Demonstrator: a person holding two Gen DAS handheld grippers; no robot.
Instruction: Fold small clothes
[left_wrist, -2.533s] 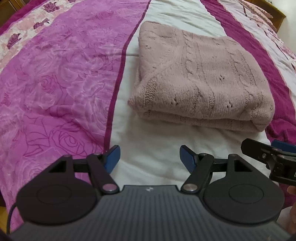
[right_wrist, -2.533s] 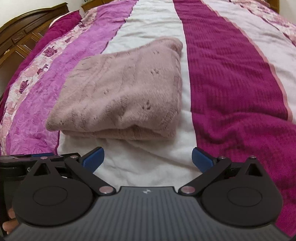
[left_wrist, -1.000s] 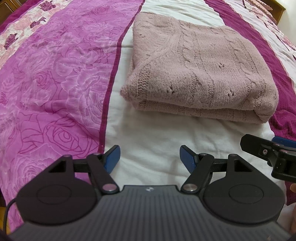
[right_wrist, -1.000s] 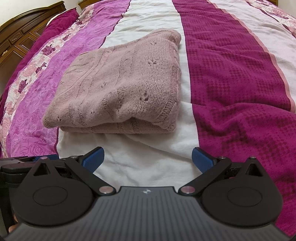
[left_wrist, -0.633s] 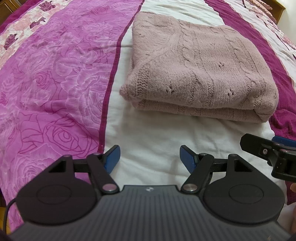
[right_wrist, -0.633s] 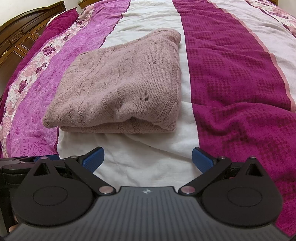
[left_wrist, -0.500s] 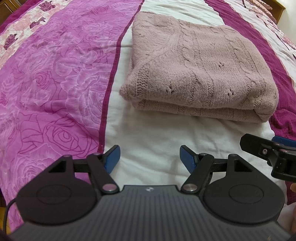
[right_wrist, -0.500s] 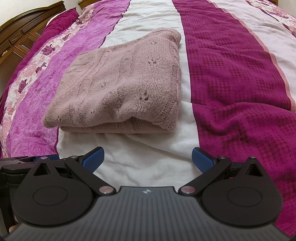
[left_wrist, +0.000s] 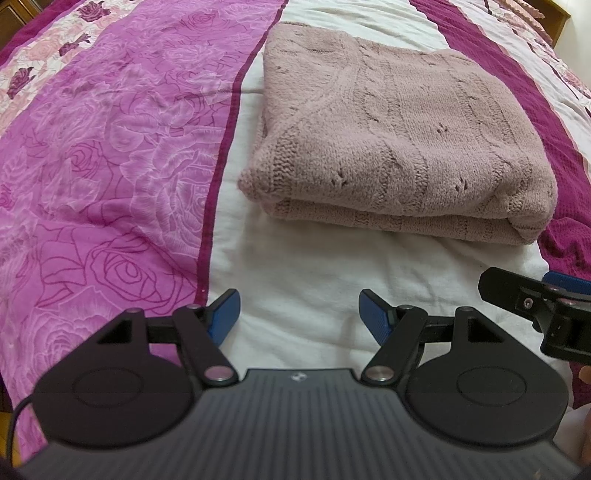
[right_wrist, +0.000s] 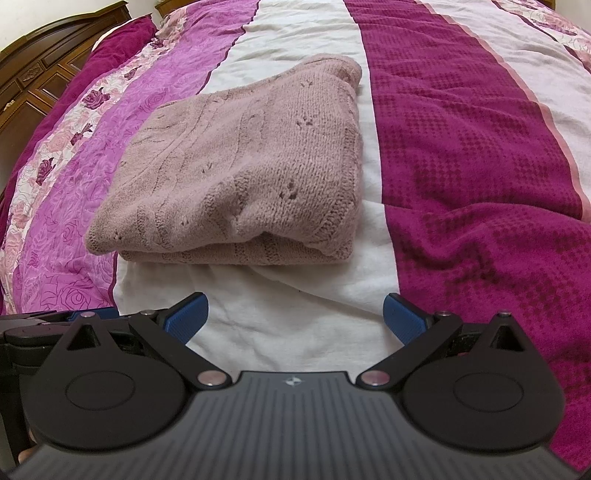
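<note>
A folded pink knitted sweater (left_wrist: 399, 147) lies on the white stripe of the bed cover (left_wrist: 110, 147), ahead of both tongs and apart from them. The left tongs (left_wrist: 299, 314) hang with jaws spread wide and nothing between them, the sweater's near fold just beyond. The right tongs (right_wrist: 295, 317) likewise stand apart and empty, the sweater ahead and slightly left. A dark wooden headboard (right_wrist: 44, 92), perhaps, shows at far left.
</note>
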